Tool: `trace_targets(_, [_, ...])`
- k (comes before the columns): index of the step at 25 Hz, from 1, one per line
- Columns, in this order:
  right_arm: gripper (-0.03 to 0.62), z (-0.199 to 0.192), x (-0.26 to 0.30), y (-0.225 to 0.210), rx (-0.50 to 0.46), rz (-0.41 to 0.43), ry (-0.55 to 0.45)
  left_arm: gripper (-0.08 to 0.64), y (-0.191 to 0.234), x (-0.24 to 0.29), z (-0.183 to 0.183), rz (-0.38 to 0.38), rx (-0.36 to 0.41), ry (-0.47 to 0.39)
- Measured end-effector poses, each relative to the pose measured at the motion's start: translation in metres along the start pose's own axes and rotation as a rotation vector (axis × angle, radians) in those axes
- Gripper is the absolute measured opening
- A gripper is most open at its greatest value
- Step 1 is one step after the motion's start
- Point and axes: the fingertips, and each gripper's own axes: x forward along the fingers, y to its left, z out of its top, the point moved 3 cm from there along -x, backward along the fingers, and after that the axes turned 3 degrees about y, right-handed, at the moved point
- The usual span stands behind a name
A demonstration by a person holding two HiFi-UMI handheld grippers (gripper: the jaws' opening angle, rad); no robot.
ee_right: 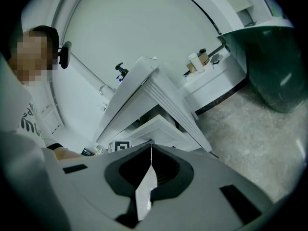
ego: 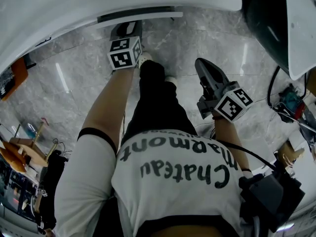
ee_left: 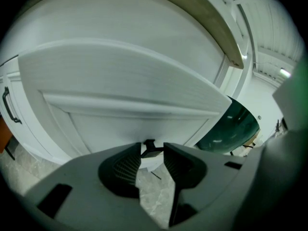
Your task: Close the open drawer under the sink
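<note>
A white vanity cabinet [ego: 49,14] was seen curving over a grey marble floor [ego: 207,38], with a dark green tub [ee_right: 269,61] set on the floor at the right of the head view. The drawer [ee_left: 130,95] was found pulled out from the cabinet's lower part, directly ahead of the person, and its panelled white front was spread across the left gripper view. The left gripper [ee_left: 152,151] was held against that front, its jaws drawn narrow and closed on the small dark handle [ee_left: 150,144] at the panel's lower edge. The right gripper [ee_right: 151,144] was held well apart, near the person's right knee, with its jaws pressed together and nothing between them.
</note>
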Motion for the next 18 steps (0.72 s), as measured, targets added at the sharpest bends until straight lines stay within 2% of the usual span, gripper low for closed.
trace_targets(18, [0.012,-0.004,0.002,-0.007,0.025,0.000,0.014,0.140,-0.003,0.002,0.015,-0.004,-0.011,-0.044])
